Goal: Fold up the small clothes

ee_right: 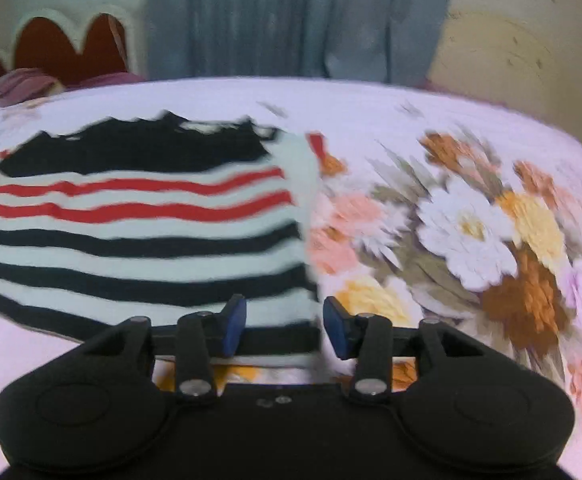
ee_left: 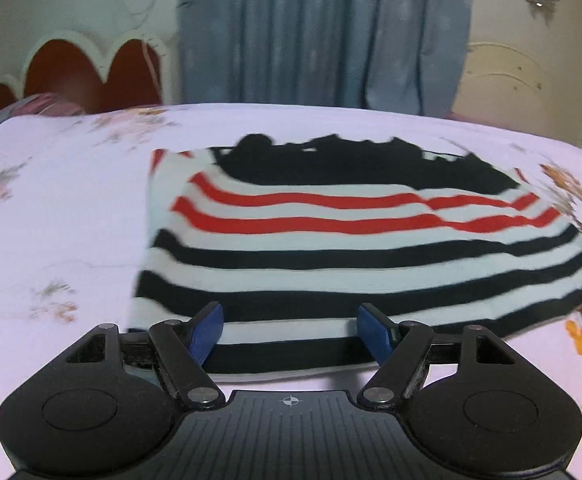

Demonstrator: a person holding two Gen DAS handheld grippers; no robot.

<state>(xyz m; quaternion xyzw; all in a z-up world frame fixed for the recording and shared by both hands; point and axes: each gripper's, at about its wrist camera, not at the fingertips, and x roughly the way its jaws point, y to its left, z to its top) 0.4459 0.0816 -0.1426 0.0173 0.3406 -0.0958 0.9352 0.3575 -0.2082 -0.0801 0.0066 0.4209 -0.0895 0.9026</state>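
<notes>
A small striped sweater (ee_left: 331,240), black at the far end with red and then black stripes on white, lies flat on the floral bedsheet (ee_left: 51,200). My left gripper (ee_left: 291,330) hovers over the sweater's near hem, and its blue pads (ee_left: 209,330) stand wide apart with nothing pinched. In the right wrist view the sweater (ee_right: 139,232) fills the left half. My right gripper (ee_right: 285,330) sits over the sweater's near right corner. Its pads (ee_right: 233,326) are apart and do not press the cloth. Both views are blurred by motion.
The bed's far edge meets a blue curtain (ee_left: 323,32). A red and white headboard (ee_left: 91,72) and a purple pillow (ee_left: 39,106) are at the far left. A large flower print (ee_right: 471,232) covers the sheet right of the sweater.
</notes>
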